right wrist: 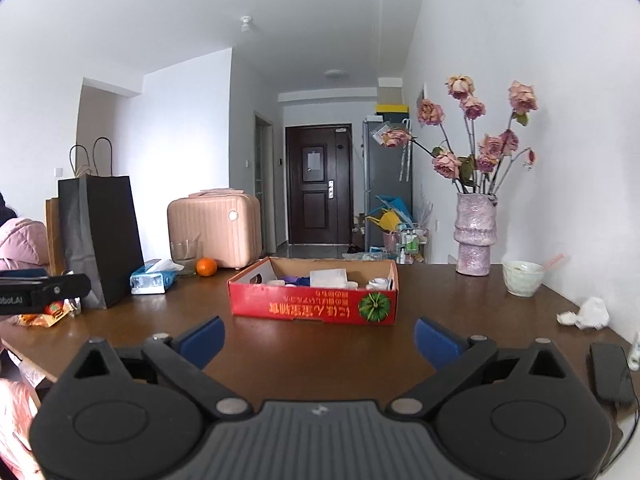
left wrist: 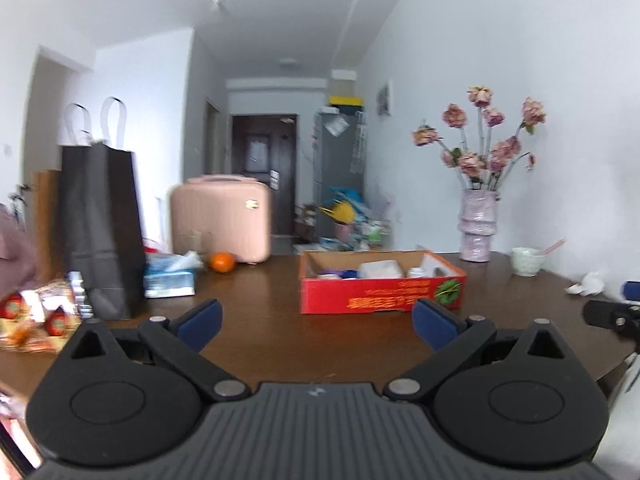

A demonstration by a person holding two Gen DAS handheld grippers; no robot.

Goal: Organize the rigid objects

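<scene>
A red cardboard box (left wrist: 380, 298) (right wrist: 316, 306) stands on the brown table (left wrist: 260, 292) (right wrist: 320, 344), with several small items inside, among them a white container (left wrist: 380, 269) (right wrist: 328, 278) and something blue-purple (right wrist: 298, 280). My left gripper (left wrist: 316, 322) is open and empty, held above the table in front of the box. My right gripper (right wrist: 319, 338) is open and empty, also in front of the box. The left gripper's body shows at the left edge of the right wrist view (right wrist: 40, 292); the right gripper shows at the right edge of the left wrist view (left wrist: 612, 314).
On the table: a black paper bag (right wrist: 100, 236), tissue pack (right wrist: 154, 278), orange (right wrist: 206, 267), glass (right wrist: 184, 252), pink case (right wrist: 216, 230), snack packets (left wrist: 36, 320), flower vase (right wrist: 474, 234), bowl with spoon (right wrist: 523, 278), crumpled tissue (right wrist: 588, 314), black phone (right wrist: 610, 372).
</scene>
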